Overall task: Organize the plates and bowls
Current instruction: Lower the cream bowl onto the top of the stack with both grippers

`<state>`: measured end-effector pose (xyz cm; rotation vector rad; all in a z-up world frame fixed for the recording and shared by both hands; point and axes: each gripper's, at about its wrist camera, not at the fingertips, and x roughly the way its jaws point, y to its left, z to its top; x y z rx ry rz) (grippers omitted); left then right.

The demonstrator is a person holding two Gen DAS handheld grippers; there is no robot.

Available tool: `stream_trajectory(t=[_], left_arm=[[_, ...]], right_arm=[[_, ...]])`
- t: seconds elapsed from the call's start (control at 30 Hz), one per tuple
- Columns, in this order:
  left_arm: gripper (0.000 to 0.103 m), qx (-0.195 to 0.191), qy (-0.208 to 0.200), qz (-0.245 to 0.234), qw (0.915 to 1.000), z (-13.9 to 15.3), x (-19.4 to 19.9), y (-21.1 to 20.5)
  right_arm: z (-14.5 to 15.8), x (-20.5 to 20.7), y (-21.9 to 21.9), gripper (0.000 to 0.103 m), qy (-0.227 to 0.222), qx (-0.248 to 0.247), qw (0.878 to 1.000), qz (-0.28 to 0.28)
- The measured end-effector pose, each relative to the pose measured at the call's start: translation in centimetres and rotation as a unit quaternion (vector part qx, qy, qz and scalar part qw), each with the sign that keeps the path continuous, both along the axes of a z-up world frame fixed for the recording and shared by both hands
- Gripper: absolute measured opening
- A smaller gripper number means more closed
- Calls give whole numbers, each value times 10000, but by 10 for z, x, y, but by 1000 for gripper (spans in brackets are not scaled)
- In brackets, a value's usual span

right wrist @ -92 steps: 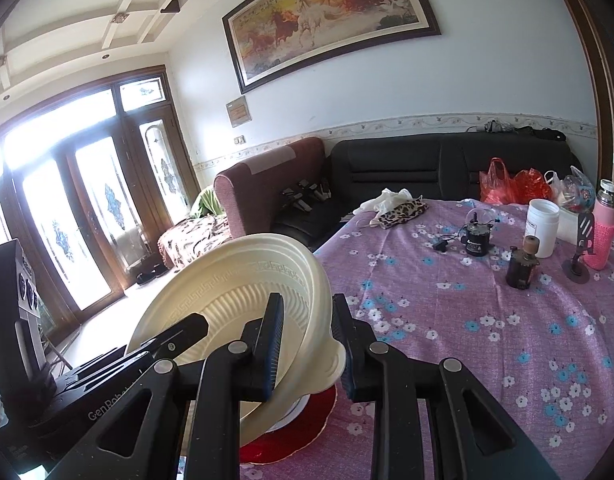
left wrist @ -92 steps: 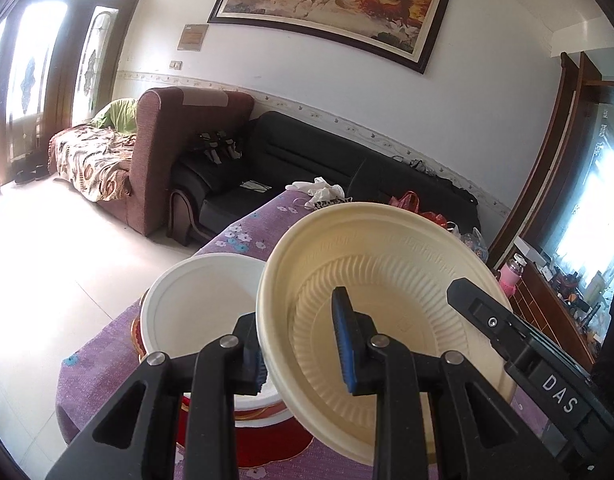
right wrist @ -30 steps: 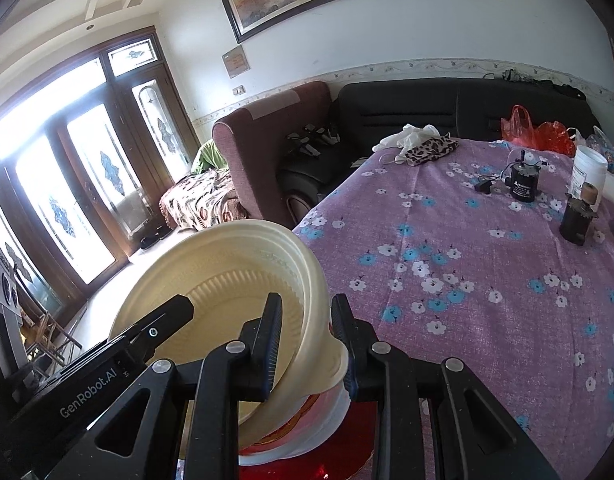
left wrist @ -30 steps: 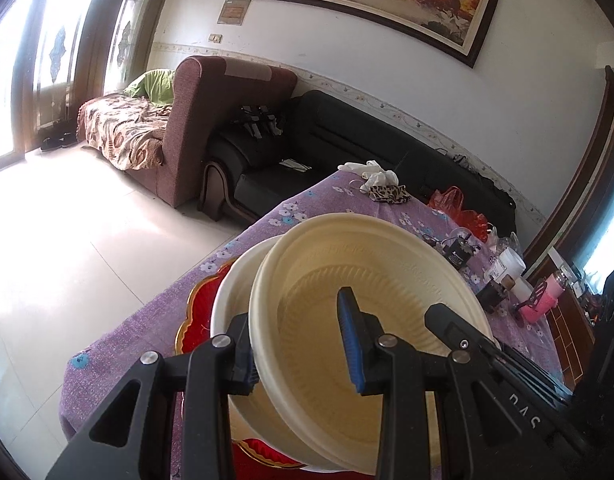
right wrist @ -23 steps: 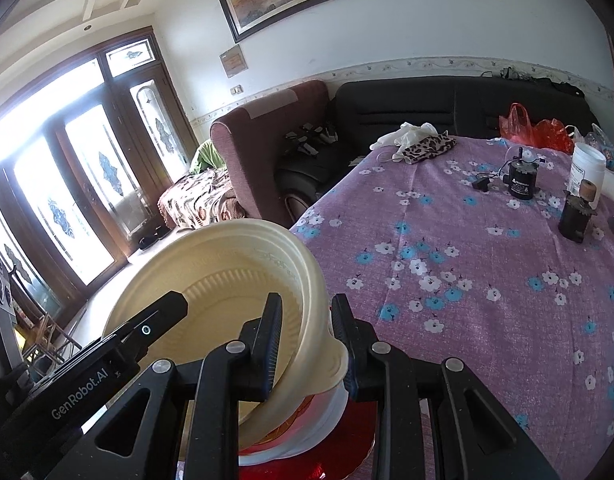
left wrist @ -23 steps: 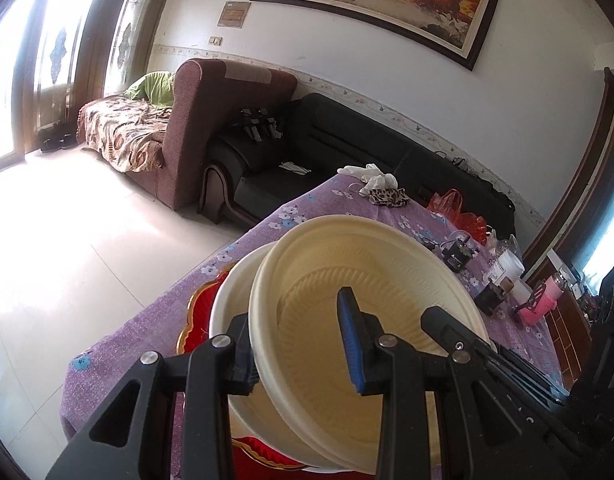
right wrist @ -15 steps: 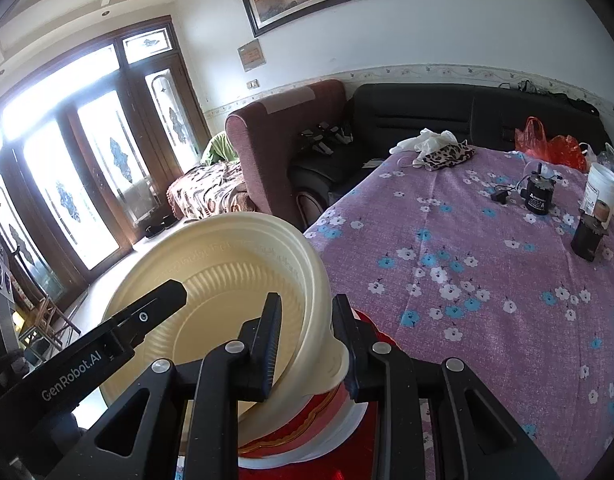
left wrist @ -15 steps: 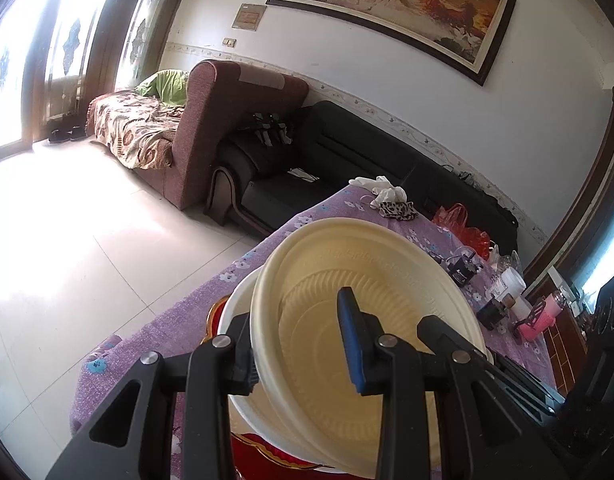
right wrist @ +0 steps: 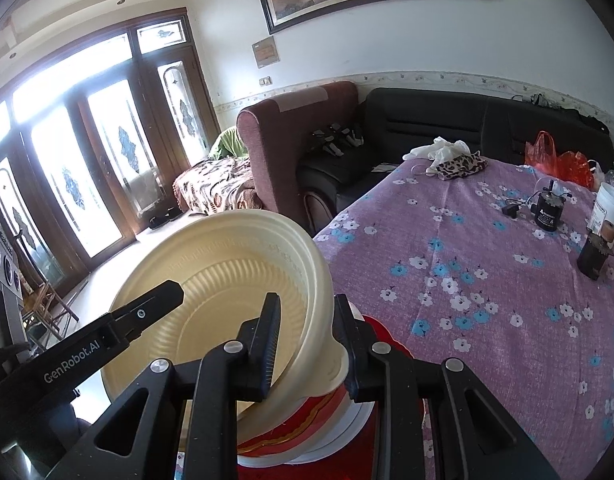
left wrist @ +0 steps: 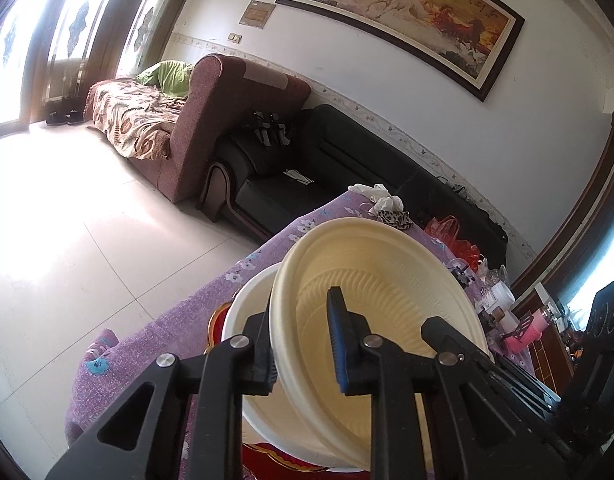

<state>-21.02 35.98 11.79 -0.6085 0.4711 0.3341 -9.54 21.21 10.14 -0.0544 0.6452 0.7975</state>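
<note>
A: Left wrist view first. What has the left gripper (left wrist: 303,344) got?

B: The near rim of a cream bowl (left wrist: 387,276). One finger is outside the wall and the blue-padded one inside. The fingers are closing on that rim, already narrow.

A: And where is the bowl?

B: Tilted, over a white bowl (left wrist: 247,304) that sits on a red plate with a gold edge (left wrist: 215,320), near the corner of the purple flowered surface (left wrist: 167,332). I cannot tell whether the cream bowl touches the white one. The right gripper's (left wrist: 459,340) fingers reach in from the right onto the bowl's other side.

A: Now the right wrist view.

B: The right gripper (right wrist: 307,340) has its fingers set narrow on the cream bowl's (right wrist: 227,264) rim, one finger inside and one outside, pads against the wall. The left gripper (right wrist: 163,296) comes in from the left, one finger lying across the bowl's inside.

A: What is under it here?

B: The red plate (right wrist: 371,332) and a white rim (right wrist: 327,444) below the cream bowl. Farther along the surface (right wrist: 487,280) stand a small black bottle (right wrist: 549,208), a dark jar (right wrist: 595,256) and a white cup (right wrist: 609,208), well apart from the bowls.
</note>
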Motion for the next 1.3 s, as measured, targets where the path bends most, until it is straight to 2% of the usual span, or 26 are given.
stream_trajectory(t=[0.1, 0.13, 0.23, 0.53, 0.83, 1.07, 1.27, 1.3], left_arm=[[18, -230, -196, -139, 9994, -5, -5, 7], [14, -283, -204, -140, 9993, -7, -6, 10], [11, -386, -205, -173, 9989, -12, -8, 16], [9, -134, -374, -229, 9989, -4, -14, 9], [9, 221, -95, -23, 9997, -1, -11, 3], [9, -126, 62, -70, 9999, -13, -5, 13], [10, -14, 169, -76, 9998, -14, -4, 10], [16, 22, 164, -68, 9998, -13, -4, 9]], right_arm=[[0, -3, 3, 30, -88, -66, 9999, 48], [0, -4, 3, 30, -110, -79, 9999, 57], [-2, -4, 4, 30, -128, -108, 9998, 83], [-11, 0, 4, 29, -14, -126, 9998, 164], [-11, 0, 7, 28, -3, -188, 9996, 190], [-14, 2, 10, 28, 14, -304, 9994, 181], [-21, 10, 8, 28, 148, -345, 9993, 69], [-21, 11, 8, 28, 157, -333, 9993, 60]])
